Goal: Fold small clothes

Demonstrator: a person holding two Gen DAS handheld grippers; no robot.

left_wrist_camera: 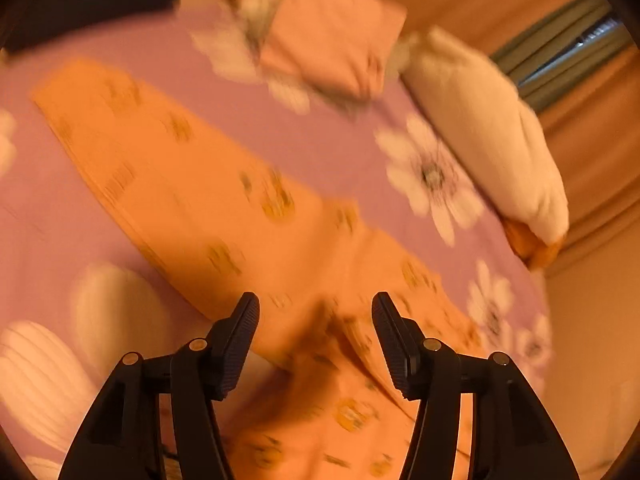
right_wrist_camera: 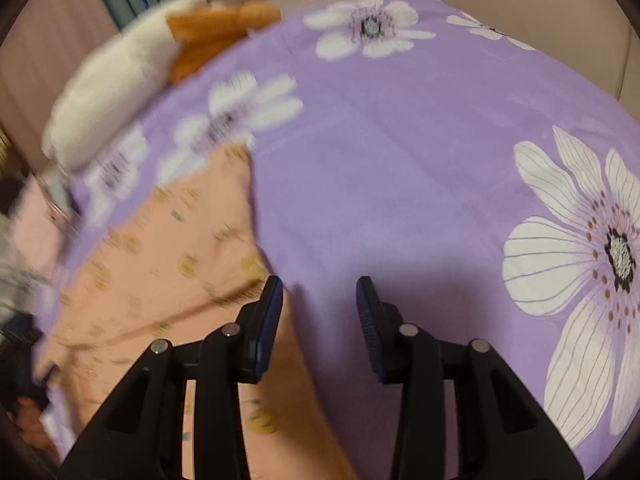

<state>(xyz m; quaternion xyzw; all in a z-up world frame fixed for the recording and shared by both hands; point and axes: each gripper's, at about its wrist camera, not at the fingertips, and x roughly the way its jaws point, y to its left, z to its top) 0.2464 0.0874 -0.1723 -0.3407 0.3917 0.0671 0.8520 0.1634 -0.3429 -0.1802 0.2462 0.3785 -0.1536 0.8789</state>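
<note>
Orange printed garment [left_wrist_camera: 208,184] lies flat mid-bedsheet [right_wrist_camera: 400,160], apparently between folds. Left gripper [left_wrist_camera: 316,312] hovers spread over one end; right gripper [right_wrist_camera: 319,292], spread too, sits beside its edge. Next: pinch that end.

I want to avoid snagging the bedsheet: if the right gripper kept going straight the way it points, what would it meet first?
Most likely the bare purple floral bedsheet. The right gripper has its jaws open, with sheet between them. The peach garment lies just left of that line, its edge by the left jaw. Depth is unclear.
</note>
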